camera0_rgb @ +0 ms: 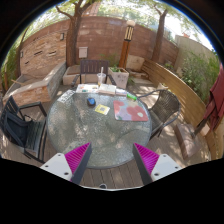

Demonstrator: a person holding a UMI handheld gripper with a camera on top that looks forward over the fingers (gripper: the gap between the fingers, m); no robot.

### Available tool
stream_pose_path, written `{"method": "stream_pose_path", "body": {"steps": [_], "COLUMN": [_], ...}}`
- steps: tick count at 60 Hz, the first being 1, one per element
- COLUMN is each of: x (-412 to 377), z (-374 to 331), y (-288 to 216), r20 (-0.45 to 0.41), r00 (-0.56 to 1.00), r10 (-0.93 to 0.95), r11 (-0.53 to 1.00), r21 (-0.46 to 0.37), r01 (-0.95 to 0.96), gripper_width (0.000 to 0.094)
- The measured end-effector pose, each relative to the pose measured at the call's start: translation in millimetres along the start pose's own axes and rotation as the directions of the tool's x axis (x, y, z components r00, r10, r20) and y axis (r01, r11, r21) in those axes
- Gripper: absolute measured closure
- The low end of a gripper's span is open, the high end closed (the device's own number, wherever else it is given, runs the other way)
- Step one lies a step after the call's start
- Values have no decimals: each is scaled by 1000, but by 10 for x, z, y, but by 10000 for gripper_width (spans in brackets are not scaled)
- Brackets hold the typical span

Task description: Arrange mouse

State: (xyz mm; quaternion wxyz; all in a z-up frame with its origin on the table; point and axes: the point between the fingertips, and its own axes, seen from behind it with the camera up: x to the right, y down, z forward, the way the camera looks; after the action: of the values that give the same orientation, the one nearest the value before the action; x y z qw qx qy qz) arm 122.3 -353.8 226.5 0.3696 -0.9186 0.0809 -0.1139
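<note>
A small dark blue mouse (91, 101) lies on the far part of the round glass table (90, 135), left of a red and green mat (130, 110). A small yellow-white thing (102, 109) lies between the mouse and the mat. My gripper (112, 160) is held over the near edge of the table, well short of the mouse. Its two pink-padded fingers (78, 160) stand wide apart with nothing between them.
A dark metal chair (22, 125) stands at the table's left and another (168, 105) at its right. A clear glass (101, 77) and a white pot (120, 77) stand at the table's far edge. A brick wall (95, 40) and trees lie beyond. Wooden deck shows below.
</note>
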Motion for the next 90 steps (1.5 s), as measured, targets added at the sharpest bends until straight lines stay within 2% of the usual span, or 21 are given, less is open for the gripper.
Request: {"method": "stream_pose_path", "body": {"steps": [12, 25, 33, 39, 46, 50, 52, 54, 60, 66, 72, 78, 90], "x": [-589, -1129, -1388, -1562, -1696, -1729, -1752, -1775, -1781, -1801, -1783, -1757, -1174], "z": [1023, 2645, 3535, 4088, 4569, 4763, 4788, 4805, 4831, 4800, 4626, 4086, 2259], "y": [-136, -905, -1415, -1619, -1723, -1704, -1771, -1799, -1814, -1799, -1858, -2188, -3200], "r20": [100, 210, 249, 270, 292, 296, 301, 305, 293, 311, 324, 343, 405], "r00": [994, 976, 965, 959, 951, 948, 946, 943, 938, 934, 931, 925, 905], "r10": [-42, -64, -82, -91, -104, -116, -121, -136, -183, -176, -167, -166, -126], "r11": [999, 996, 992, 992, 992, 991, 989, 986, 978, 981, 981, 968, 876], "r21": [10, 67, 112, 111, 104, 97, 123, 138, 154, 137, 147, 233, 474], "r01": [41, 51, 55, 63, 77, 90, 87, 98, 142, 139, 125, 87, -90], "gripper_width": [90, 89, 110, 112, 175, 278, 306, 444, 506, 572, 588, 588, 588]}}
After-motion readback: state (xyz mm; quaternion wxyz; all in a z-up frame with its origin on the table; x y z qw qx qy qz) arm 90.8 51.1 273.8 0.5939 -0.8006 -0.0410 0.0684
